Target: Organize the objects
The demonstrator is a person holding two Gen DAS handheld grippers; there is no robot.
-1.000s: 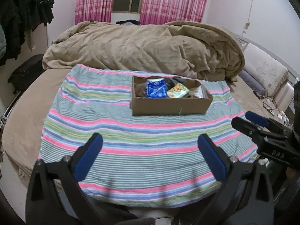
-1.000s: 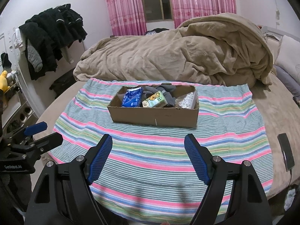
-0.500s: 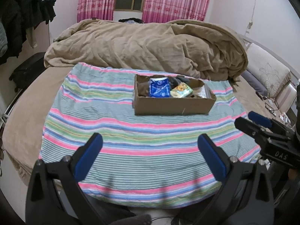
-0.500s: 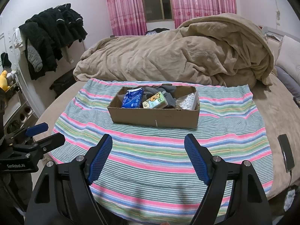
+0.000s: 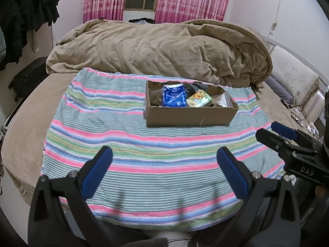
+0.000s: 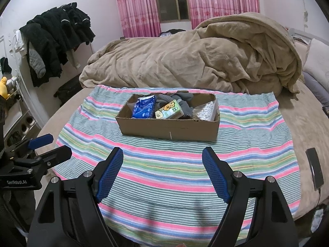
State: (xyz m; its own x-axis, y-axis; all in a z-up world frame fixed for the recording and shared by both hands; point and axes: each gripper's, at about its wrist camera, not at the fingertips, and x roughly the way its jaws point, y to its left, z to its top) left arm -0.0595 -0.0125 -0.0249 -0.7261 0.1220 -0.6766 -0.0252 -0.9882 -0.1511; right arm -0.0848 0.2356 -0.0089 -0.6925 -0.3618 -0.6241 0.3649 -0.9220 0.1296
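A cardboard box (image 5: 189, 116) (image 6: 168, 128) stands on a striped cloth (image 5: 127, 144) (image 6: 164, 164) on the bed. In it lie a blue packet (image 5: 173, 95) (image 6: 145, 107), a green tissue pack (image 5: 199, 99) (image 6: 169, 110), grey socks (image 6: 183, 99) and a clear bag of cotton swabs (image 6: 206, 110). My left gripper (image 5: 164, 160) is open and empty, well short of the box. My right gripper (image 6: 162, 160) is open and empty too, near the cloth's front. Each gripper shows at the edge of the other's view, the right (image 5: 275, 131) and the left (image 6: 51, 146).
A rumpled brown duvet (image 5: 160, 51) (image 6: 195, 57) lies behind the box. A phone (image 6: 314, 168) lies on the bed's right edge. Dark clothes (image 6: 53, 41) hang at the left wall. Pillows (image 5: 292, 78) are at the right.
Both grippers have drifted slightly forward and up; the box sits a bit lower and nearer in the views. Jaws stay open and nothing was grasped.
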